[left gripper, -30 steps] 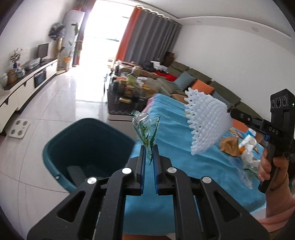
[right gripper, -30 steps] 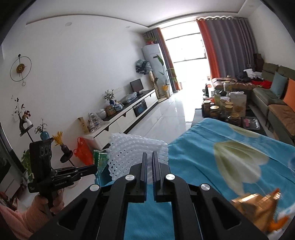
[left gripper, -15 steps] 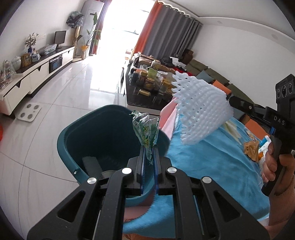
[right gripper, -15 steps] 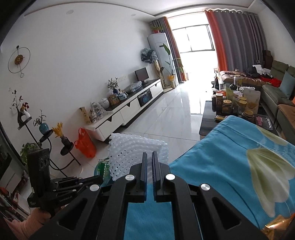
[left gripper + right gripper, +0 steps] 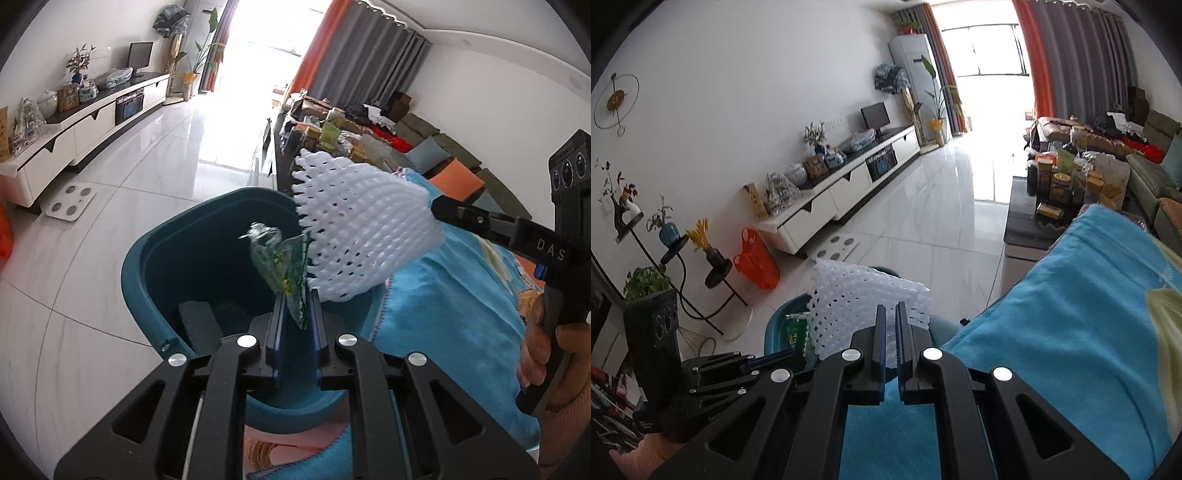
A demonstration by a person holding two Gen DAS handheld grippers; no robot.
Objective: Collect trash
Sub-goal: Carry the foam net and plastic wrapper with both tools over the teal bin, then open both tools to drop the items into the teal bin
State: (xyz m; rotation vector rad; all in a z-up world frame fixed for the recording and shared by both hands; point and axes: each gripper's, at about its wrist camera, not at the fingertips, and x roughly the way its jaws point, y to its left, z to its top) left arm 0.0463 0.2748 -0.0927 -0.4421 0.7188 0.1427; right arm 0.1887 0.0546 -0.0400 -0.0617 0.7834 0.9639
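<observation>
In the L wrist view we see our left gripper [image 5: 295, 306] lower centre, jaws opening, the crinkled green wrapper [image 5: 282, 264] between them and leaning on the left pad over the teal bin [image 5: 147, 266]. Only this view shows the bin's inside, a dark block at its bottom, and a hand [image 5: 546, 354] at the right edge gripping the other tool. The R wrist view shows our right gripper [image 5: 891, 325] clamped tight on the white foam net [image 5: 857, 295], w/ just a sliver of bin rim behind it. It alone shows an orange bag [image 5: 755, 258] mid left. The blue cloth [image 5: 1071, 332] shows in both views.
</observation>
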